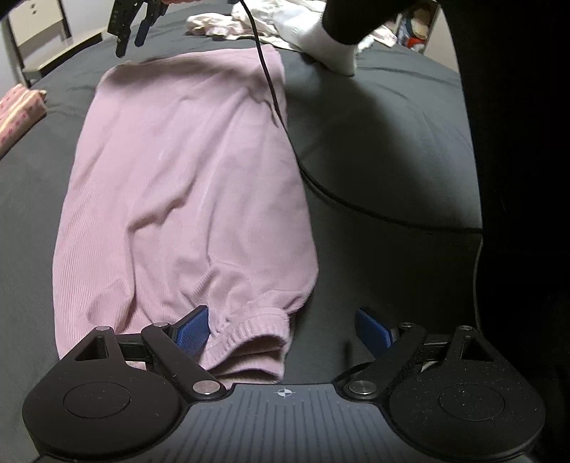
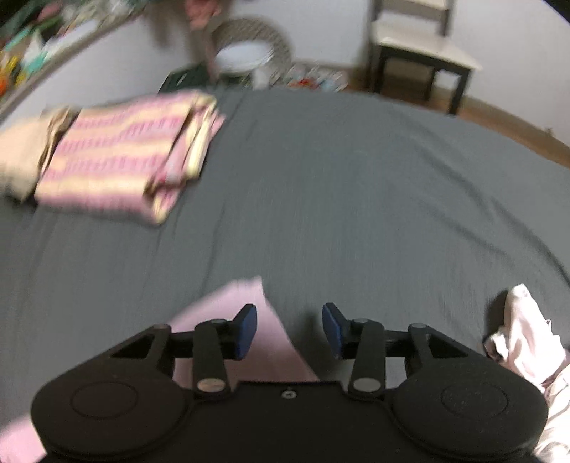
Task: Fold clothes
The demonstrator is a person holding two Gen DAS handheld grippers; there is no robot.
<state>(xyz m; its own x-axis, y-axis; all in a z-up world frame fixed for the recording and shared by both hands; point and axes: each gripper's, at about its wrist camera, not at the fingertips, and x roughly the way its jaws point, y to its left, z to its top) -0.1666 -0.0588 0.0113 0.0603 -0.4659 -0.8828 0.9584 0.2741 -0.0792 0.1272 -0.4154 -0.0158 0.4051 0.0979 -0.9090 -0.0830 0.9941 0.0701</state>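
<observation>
A pale pink ribbed sweater (image 1: 185, 178) lies flat along the dark grey bed sheet (image 1: 374, 142), sleeves folded in. Its cuff (image 1: 249, 342) sits between the blue pads of my left gripper (image 1: 281, 331), which is open wide; the left pad (image 1: 192, 331) touches the cuff's side. My right gripper (image 1: 131, 28) hovers over the sweater's far end in the left wrist view. In the right wrist view the right gripper (image 2: 289, 329) is open, holding nothing, above a corner of the pink sweater (image 2: 249, 320).
A black cable (image 1: 285, 124) trails across the sweater and sheet. A person's leg in a white sock (image 1: 331, 46) rests on the bed beside a heap of pale clothes (image 1: 228, 21). Folded pink striped clothes (image 2: 121, 156) lie to the side, a light garment (image 2: 527, 342) nearby, a stool (image 2: 420, 53) beyond.
</observation>
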